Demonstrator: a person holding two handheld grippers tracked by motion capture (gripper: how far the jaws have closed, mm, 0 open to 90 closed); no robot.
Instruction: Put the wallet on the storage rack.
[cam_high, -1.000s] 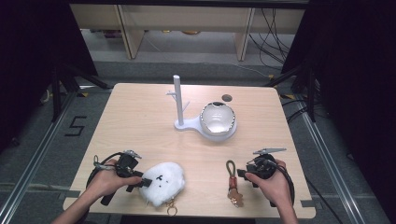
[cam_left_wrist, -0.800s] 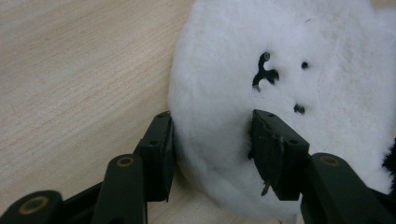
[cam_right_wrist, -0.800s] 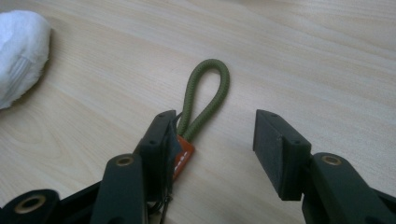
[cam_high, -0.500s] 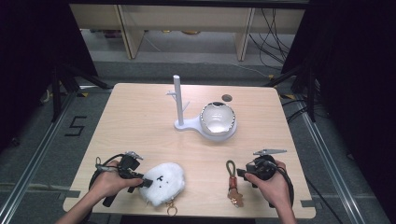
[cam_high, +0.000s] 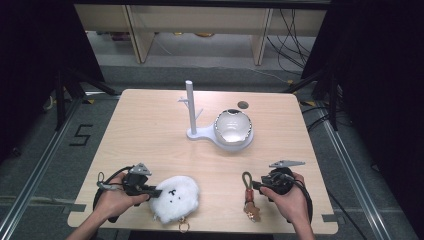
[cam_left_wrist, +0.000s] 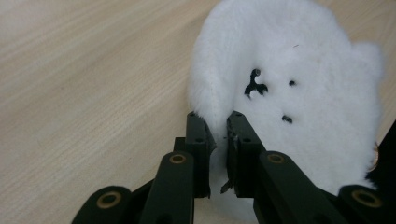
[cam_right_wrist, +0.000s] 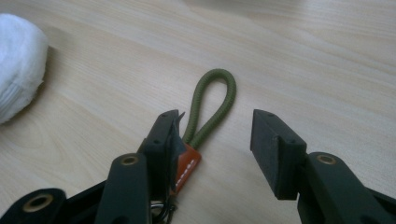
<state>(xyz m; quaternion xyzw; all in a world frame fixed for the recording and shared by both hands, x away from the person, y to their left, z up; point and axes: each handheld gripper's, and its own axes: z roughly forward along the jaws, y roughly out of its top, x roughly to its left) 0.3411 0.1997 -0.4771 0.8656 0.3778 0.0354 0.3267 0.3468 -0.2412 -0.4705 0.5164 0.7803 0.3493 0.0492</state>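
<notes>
Now the left gripper (cam_left_wrist: 219, 123) is clamped on the white plush toy (cam_left_wrist: 299, 93), its two black jaws nearly together with a fold of fluffy edge pinched between the tips. The toy's body spreads ahead and to the right of those jaws, its small black stitched face just beyond them. From the high view, that left gripper (cam_high: 152, 192) sits at the toy's (cam_high: 175, 197) left side, near the front edge of the wooden table (cam_high: 150, 130).

Over to the right gripper (cam_right_wrist: 217, 128): jaws spread wide, holding nothing. The green cord loop (cam_right_wrist: 212, 100) of a keychain lies on the table between them, close against the left jaw, which hides part of the orange leather tab (cam_right_wrist: 187, 164). In the high view the right gripper (cam_high: 259, 186) sits just beside the keychain (cam_high: 248, 192).
</notes>
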